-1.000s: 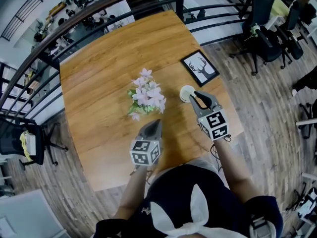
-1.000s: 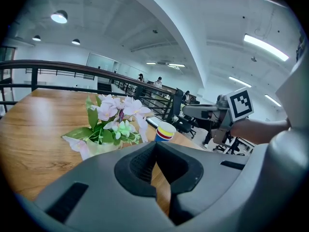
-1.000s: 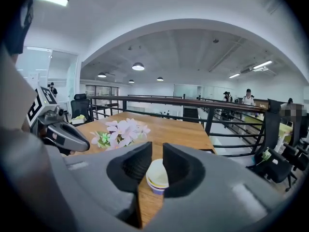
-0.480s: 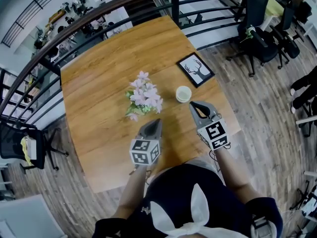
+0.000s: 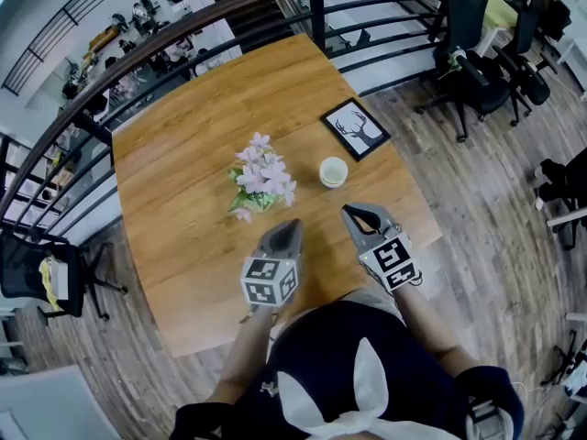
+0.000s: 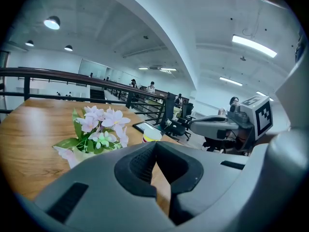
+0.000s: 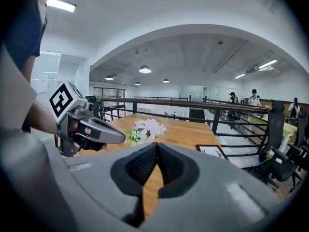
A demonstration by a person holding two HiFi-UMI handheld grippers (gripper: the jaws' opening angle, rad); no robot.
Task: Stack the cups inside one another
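- Right gripper, lower centre of the head view: jaws fully together, nothing held. Left gripper, just to its left: jaws likewise closed and empty.
- Table: wooden, filling the middle of the frame. Its near edge was cut off by the person's body.
- Flowers: at frame centre, above the left gripper.
- Picture frame: lying flat, up and right of centre.
- Cup: upright between the flowers and the picture frame, well apart from both grippers. No second cup was seen loose on the table.
- Judgement: stacking appeared complete. Good practice now is to keep the closed jaws clear of the cup and flowers.
- Not determined: how many cups were nested there. The right gripper view did not show the cup at all.
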